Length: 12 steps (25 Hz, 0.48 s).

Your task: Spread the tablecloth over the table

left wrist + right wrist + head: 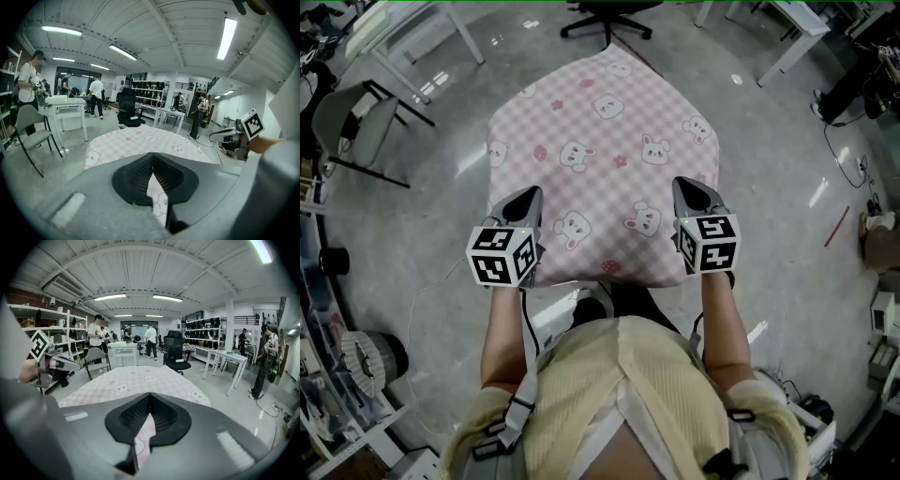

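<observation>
pink-and-white checked tablecloth printed with bear and rabbit faces (600, 141), lying spread and draped over a support it hides, seen from above. left gripper (528, 197): jaws closed on the cloth's near edge towards its left corner, with a fold of fabric pinched between the ribbed black pads (139, 173). right gripper (689, 187): clamped likewise on the near edge towards the right corner. black wheeled office chair (609, 14): just past the cloth's far end. grey chair with black legs (352, 117): well apart at left, on the glossy grey floor (769, 169).
</observation>
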### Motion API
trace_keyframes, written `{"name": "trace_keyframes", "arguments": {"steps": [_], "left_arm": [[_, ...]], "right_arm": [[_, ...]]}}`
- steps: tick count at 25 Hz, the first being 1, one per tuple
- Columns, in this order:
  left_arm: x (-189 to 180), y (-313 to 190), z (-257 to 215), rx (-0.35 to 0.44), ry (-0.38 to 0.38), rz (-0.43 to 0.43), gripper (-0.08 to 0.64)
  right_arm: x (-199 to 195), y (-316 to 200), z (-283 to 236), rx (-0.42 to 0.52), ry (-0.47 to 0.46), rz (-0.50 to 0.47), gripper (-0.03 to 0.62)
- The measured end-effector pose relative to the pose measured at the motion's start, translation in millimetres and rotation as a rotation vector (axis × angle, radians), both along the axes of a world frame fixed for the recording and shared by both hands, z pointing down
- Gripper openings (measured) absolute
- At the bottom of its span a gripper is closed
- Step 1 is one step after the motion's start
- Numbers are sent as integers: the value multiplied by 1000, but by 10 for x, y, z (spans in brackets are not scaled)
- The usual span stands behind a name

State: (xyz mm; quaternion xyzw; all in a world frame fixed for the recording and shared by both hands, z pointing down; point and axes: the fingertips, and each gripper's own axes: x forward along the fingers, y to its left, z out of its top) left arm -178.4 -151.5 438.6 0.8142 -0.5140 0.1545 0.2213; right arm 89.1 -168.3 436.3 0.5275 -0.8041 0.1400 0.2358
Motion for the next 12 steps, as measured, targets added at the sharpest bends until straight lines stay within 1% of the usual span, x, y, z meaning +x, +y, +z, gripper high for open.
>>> {"name": "trace_keyframes", "arguments": {"steps": [6, 12], "left_arm": [[-9, 106, 83, -28, 20, -31, 6], [-1, 164, 72, -17, 36, -40, 6]], "right_arm": [[-10, 28, 57, -17, -18, 1, 5], [-28, 53, 27, -11, -35, -5, 5]]}}
